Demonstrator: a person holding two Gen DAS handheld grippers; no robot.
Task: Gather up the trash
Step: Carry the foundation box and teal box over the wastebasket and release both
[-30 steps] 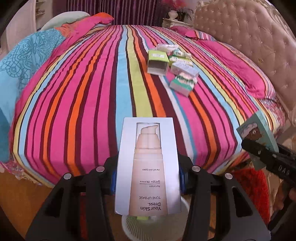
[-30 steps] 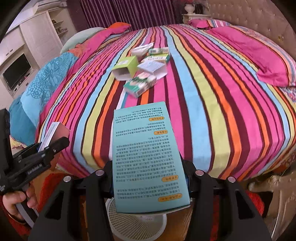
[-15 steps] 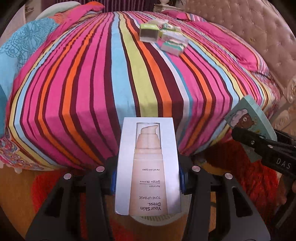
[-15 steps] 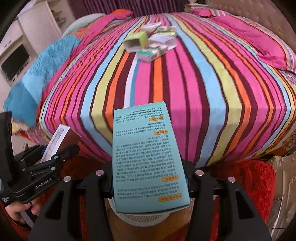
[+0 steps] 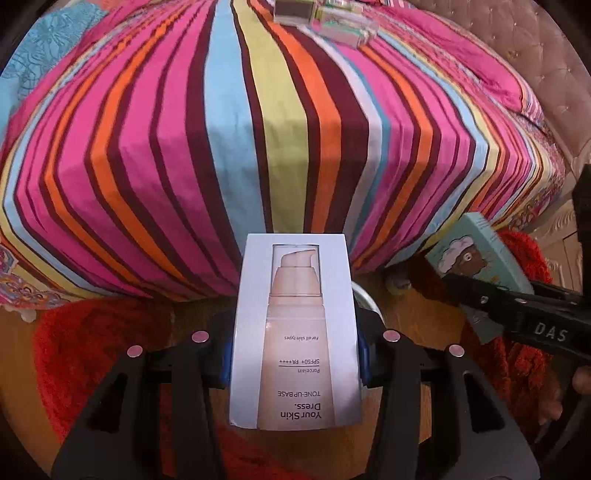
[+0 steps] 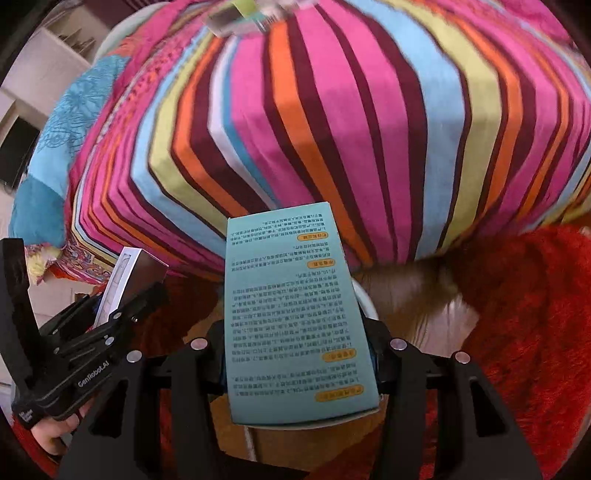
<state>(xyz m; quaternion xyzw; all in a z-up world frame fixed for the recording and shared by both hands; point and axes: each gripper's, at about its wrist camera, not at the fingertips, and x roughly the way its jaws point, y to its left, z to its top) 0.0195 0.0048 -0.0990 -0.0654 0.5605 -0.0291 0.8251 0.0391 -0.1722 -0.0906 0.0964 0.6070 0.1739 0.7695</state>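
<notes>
Left claw [image 5: 293,354]: clamped on the sides of the white cosmetics box [image 5: 295,332], which stands up between its fingers with the printed bottle facing the camera.
Right claw [image 6: 297,354]: clamped the same way on the teal box [image 6: 295,314], its text-covered back to the camera.
Change: both claws have tipped downward and dropped from above the bed toward the floor; a second ago the striped bedspread [image 5: 258,129] filled the views to the headboard, now its hanging front edge, the red rug [image 6: 517,314] and the wooden floor do.
White bin [image 6: 364,299]: only a sliver of rim shows behind each box, right under the claws.
Leftover trash [image 5: 328,18]: a small heap of boxes lies far up the bed, well apart from both claws.
Meaning for the task: both boxes look lined up over the bin, so letting go is probably next; the heap on the bed remains to collect.
</notes>
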